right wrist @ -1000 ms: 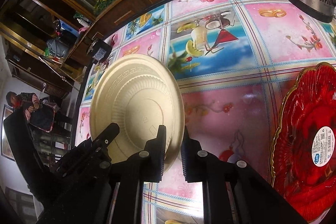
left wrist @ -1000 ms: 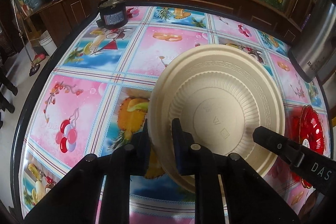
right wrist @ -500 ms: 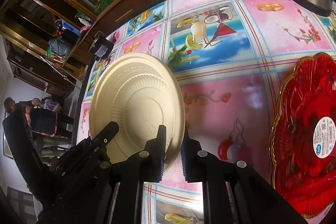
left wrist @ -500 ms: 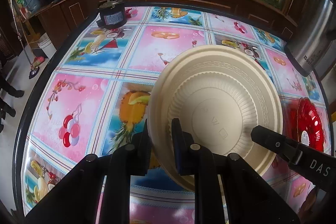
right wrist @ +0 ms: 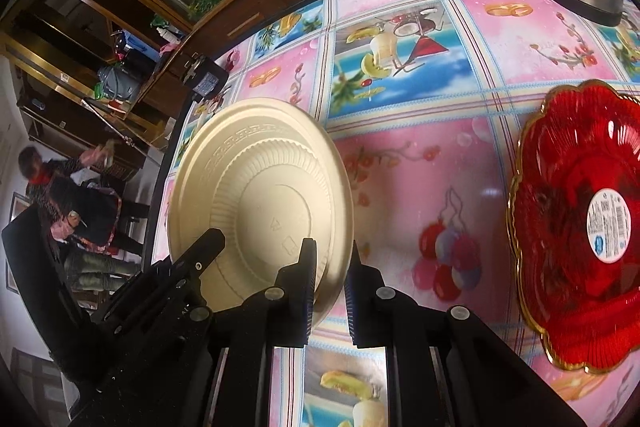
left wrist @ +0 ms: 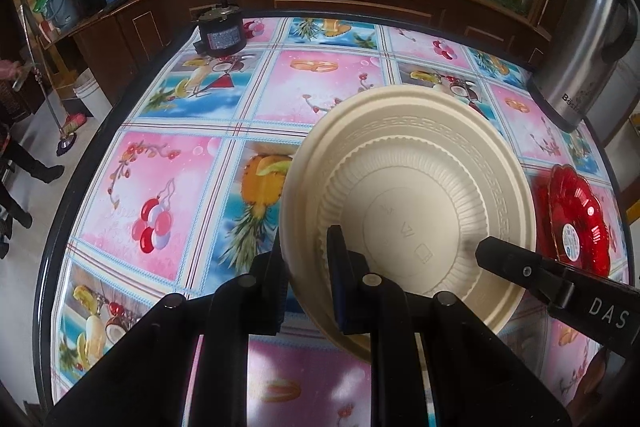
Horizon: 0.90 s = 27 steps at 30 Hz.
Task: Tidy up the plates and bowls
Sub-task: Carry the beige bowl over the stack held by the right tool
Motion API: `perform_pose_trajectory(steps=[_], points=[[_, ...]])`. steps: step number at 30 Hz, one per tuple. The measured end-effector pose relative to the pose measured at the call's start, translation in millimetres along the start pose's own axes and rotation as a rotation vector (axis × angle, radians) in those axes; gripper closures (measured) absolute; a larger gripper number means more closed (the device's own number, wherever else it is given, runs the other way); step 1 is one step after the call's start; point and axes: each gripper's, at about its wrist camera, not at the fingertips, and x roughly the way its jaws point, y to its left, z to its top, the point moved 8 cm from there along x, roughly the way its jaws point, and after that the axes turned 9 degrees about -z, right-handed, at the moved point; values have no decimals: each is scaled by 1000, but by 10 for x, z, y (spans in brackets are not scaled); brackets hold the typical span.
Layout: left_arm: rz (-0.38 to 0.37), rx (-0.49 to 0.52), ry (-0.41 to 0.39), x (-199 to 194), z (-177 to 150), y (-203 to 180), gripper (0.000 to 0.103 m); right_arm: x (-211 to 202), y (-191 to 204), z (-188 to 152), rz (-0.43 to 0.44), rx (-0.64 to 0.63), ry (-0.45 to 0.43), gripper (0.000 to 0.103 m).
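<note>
Movement over the last second is small: the cream plate (left wrist: 408,195) has drifted with both tools across the patterned desk (left wrist: 168,187) toward the red dish (right wrist: 580,227), so the carry looks under way. Left hand-held gripper (left wrist: 306,279) pinches the plate's near left rim, pads nearly together. Right hand-held gripper (right wrist: 330,291) clamps the opposite rim likewise; the red dish lies well apart on its right.
</note>
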Motion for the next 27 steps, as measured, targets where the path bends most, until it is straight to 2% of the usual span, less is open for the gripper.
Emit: perform_pose_trajectory(steps=[27], points=[[-9, 33, -42, -719, -380, -93, 87, -645, 118, -565, 22, -39, -48, 90]])
